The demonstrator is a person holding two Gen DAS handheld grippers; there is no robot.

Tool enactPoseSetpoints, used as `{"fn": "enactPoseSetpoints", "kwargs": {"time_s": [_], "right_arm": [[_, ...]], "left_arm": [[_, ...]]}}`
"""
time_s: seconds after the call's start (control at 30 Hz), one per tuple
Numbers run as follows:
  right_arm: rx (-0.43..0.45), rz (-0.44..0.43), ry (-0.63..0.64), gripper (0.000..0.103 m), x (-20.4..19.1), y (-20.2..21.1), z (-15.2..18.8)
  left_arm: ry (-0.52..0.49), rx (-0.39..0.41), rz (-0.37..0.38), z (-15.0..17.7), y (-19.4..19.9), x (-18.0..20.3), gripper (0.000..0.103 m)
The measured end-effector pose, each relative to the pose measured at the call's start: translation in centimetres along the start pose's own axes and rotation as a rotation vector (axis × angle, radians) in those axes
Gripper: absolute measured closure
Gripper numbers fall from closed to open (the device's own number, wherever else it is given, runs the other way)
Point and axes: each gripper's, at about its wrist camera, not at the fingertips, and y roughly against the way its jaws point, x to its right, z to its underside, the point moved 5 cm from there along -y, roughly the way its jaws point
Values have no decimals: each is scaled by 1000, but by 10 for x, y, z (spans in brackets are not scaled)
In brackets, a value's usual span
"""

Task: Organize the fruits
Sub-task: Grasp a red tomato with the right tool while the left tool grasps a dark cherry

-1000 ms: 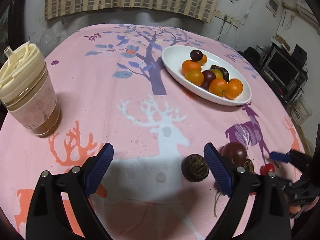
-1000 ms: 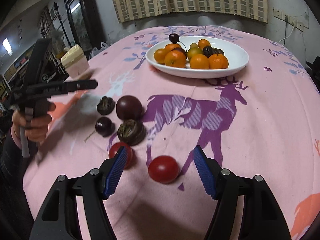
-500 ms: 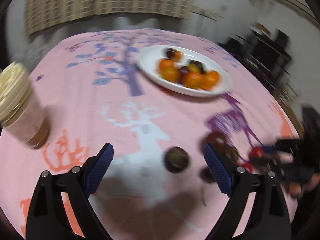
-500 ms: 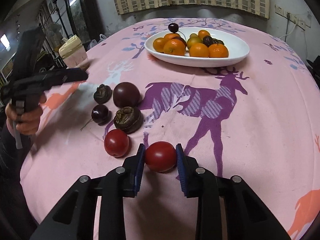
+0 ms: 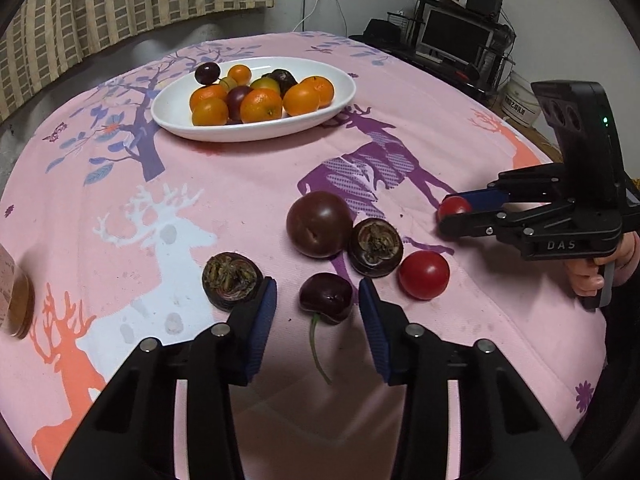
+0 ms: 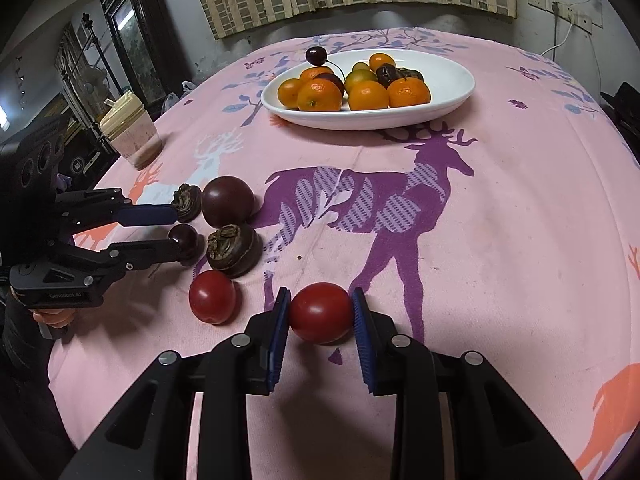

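Observation:
A dark cherry [image 5: 326, 298] with a green stem lies on the pink cloth between the fingers of my left gripper [image 5: 317, 286]. Its jaws are closing, and a gap still shows on each side of the cherry. My right gripper [image 6: 320, 294] is shut on a red tomato [image 6: 320, 314] that rests on the cloth. The left wrist view shows that same grip at far right, the right gripper [image 5: 450, 212] around the tomato [image 5: 454, 205]. A white oval plate [image 5: 172, 114] farther back holds oranges and dark fruits.
Around the cherry lie a large dark plum [image 5: 319, 224], two brown rough fruits [image 5: 376, 246] [image 5: 231, 280] and a second red tomato [image 5: 423, 274]. A lidded cup [image 6: 130, 132] stands at the table's left edge. A hand [image 5: 588, 276] grips the right tool.
My left gripper swung right from the rough brown fruit to straddle the cherry, and its jaws narrowed. The right gripper shut on the red tomato and has stayed put.

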Motion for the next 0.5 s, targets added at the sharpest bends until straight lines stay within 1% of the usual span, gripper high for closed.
{"fn": "enactPoseSetpoints", "kwargs": {"time_s": [0.13,0.3,0.33,0.43,0.5], "right_arm": [[2,0,3,72,0,0,0],[9,3,10,72,-2,2,1],[12,2,11,72,-2,3,1],[18,-8,12,72,-2,4,1],[31,-27,4,72,-2,6,-2]], "left_arm": [[-20,-19,-8,4,-6,4,61],[-28,-42,-19,7,-14,6,70],[-33,-39,-27,7,-14,6,73],[-28,-39,-20,6,-10,5,73],[-12,-15,-10,1,0,3,73]]}}
